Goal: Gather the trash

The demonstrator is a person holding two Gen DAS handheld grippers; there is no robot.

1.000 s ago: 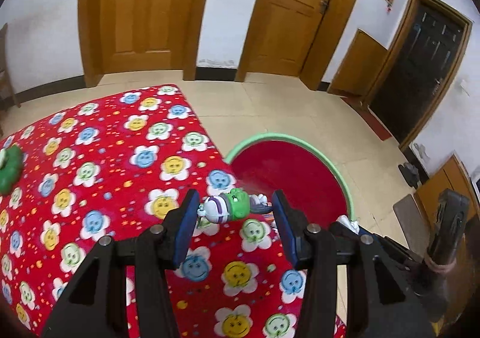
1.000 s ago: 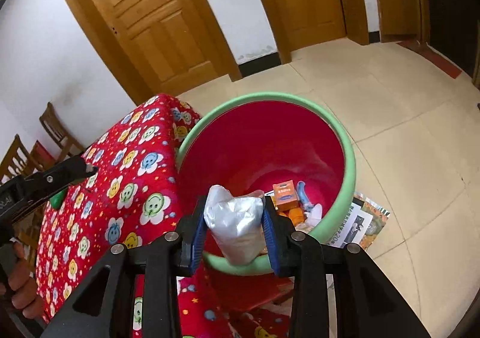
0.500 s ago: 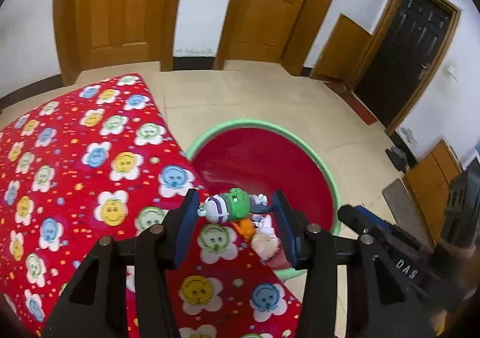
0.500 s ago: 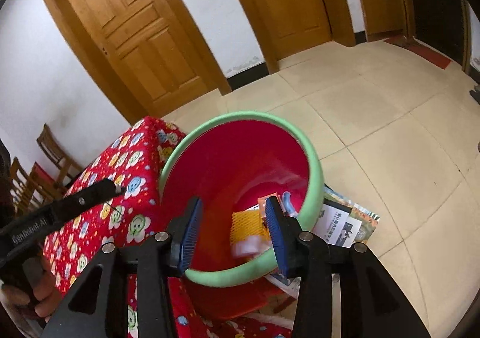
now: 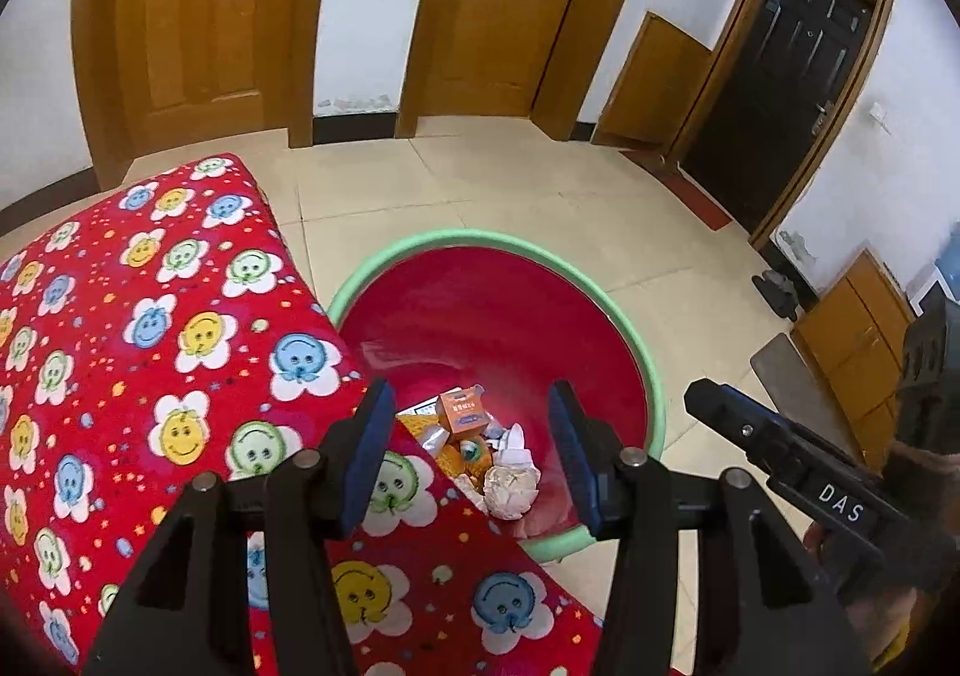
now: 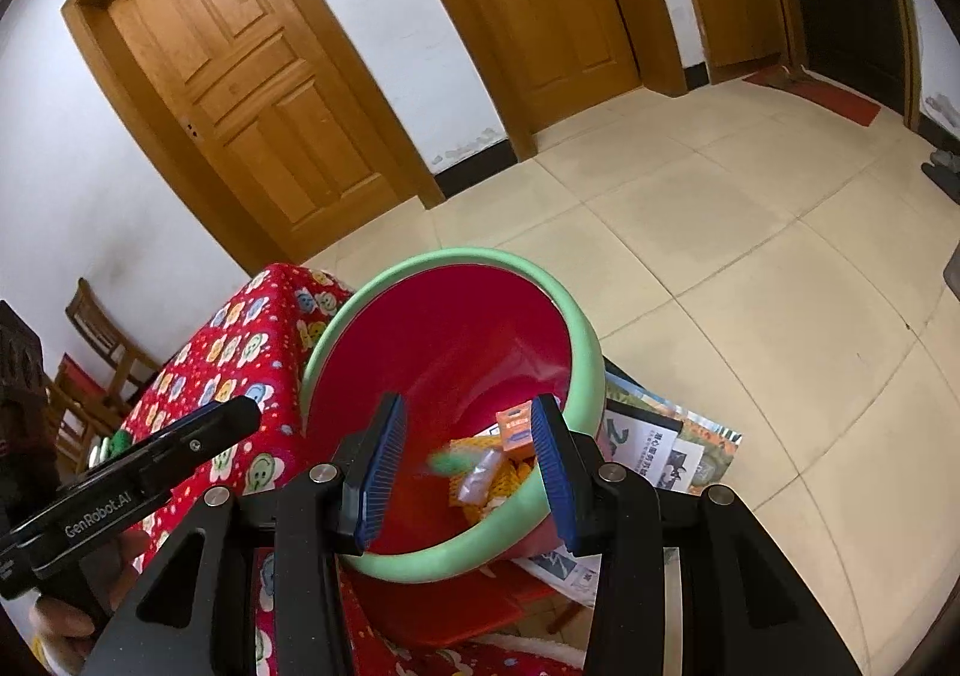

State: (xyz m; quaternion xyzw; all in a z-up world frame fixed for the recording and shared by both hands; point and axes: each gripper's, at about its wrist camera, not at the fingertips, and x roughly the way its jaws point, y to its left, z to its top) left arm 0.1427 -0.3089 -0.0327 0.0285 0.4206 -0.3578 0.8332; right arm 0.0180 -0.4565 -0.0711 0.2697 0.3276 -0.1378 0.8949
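Wooden doors and a tiled floor frame a red bin with a green rim, standing just beside a worktop under a red smiley-flower cloth. Both jaws stand apart and empty; the left gripper has just been opening. Its view shows trash on the bin's bottom: an orange carton and a crumpled wad. "DAS" marks the right gripper; only the right view reads "GenRobot.AI", with a blurred green scrap in the bin and printed papers on the floor.

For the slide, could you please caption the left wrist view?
Open left gripper above the red bin holding an orange box and crumpled paper.
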